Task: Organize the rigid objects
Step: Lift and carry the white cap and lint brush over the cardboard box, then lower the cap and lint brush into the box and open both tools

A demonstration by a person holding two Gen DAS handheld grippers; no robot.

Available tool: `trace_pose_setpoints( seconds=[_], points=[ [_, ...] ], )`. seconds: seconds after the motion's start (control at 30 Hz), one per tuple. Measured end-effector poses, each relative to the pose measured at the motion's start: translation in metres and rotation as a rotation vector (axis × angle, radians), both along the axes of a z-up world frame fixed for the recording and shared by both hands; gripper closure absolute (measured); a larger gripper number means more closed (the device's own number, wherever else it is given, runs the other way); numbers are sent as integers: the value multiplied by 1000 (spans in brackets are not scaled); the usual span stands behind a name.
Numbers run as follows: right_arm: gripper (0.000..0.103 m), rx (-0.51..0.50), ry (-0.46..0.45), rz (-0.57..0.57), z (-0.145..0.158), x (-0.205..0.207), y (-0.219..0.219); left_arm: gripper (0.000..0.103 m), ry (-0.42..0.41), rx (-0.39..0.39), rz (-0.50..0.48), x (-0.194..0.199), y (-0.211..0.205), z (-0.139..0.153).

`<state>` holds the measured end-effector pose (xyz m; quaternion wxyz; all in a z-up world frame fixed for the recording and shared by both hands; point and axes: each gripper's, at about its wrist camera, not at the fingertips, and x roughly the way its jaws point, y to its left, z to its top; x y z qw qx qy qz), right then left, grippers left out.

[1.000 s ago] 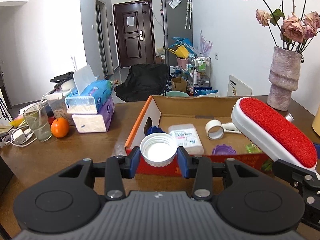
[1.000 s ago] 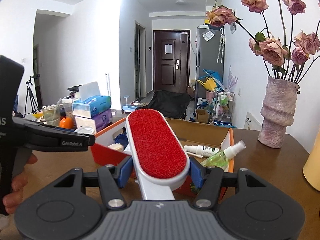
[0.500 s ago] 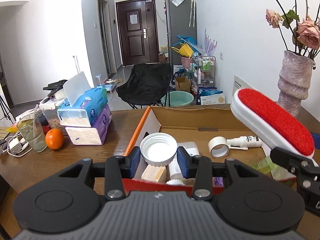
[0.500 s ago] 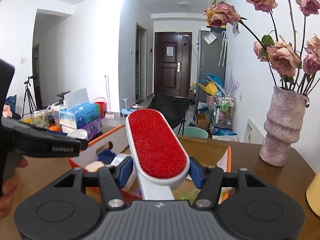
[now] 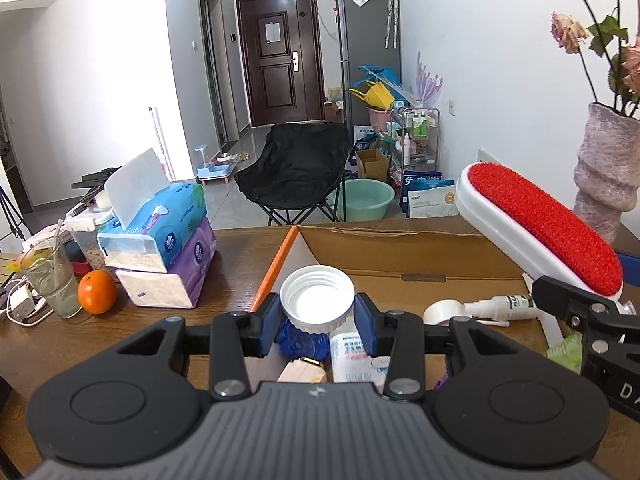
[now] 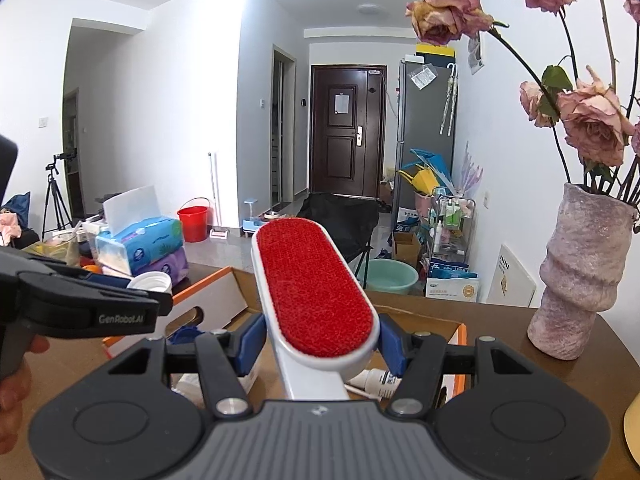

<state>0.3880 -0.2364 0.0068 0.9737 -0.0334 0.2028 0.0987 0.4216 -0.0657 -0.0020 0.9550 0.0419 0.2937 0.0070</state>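
Note:
My left gripper point(image 5: 317, 316) is shut on a white screw lid point(image 5: 317, 298), held above the near left part of an open cardboard box point(image 5: 400, 256) with an orange rim. My right gripper point(image 6: 320, 340) is shut on a white lint brush with a red pad point(image 6: 314, 286), its head pointing forward over the same box. In the left wrist view the brush point(image 5: 540, 222) hangs at the right. Inside the box lie a tape roll point(image 5: 442, 312), a small spray bottle point(image 5: 500, 306), a blue piece point(image 5: 298, 340), a white labelled bottle point(image 5: 346, 354) and a pale block point(image 5: 302, 372).
On the brown table point(image 5: 232, 264) to the left stand stacked tissue packs point(image 5: 160, 240), an orange point(image 5: 97, 292), a glass point(image 5: 50, 276) and chargers. A rough pink vase point(image 6: 580, 280) of dried roses stands at the right. A hand point(image 6: 16, 376) holds the left gripper.
Both grippers have travelled forward over the box with the lid and the brush still held. The box's front wall has dropped out of sight beneath them.

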Motion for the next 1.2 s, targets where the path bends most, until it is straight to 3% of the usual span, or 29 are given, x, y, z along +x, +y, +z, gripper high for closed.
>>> trace_pose_setpoints(
  seconds=[0.57,0.6,0.63,0.67,0.7,0.73,0.77,1.2],
  points=[
    [44,-15,41,-23,-21,52,2,61,37,8,59,53,-2,-23],
    [43,-20,45,-25,-23,54,3,55,36,3,60,54,0,-24],
    [43,-29,59,-29,-26,57,3,34,41,-1,65,55,1,-25],
    [35,-39,69,-34,-28,59,4,23,40,-3,73,55,2,-25],
    [17,-50,75,-42,-30,60,4,10,27,-1,82,55,4,-25],
    [8,-55,75,-49,-32,59,3,2,12,5,94,53,6,-25],
    [0,-56,68,-53,-32,58,3,0,6,9,103,53,7,-26],
    [0,-34,99,-58,-31,49,0,0,30,33,78,45,12,-27]
  ],
)
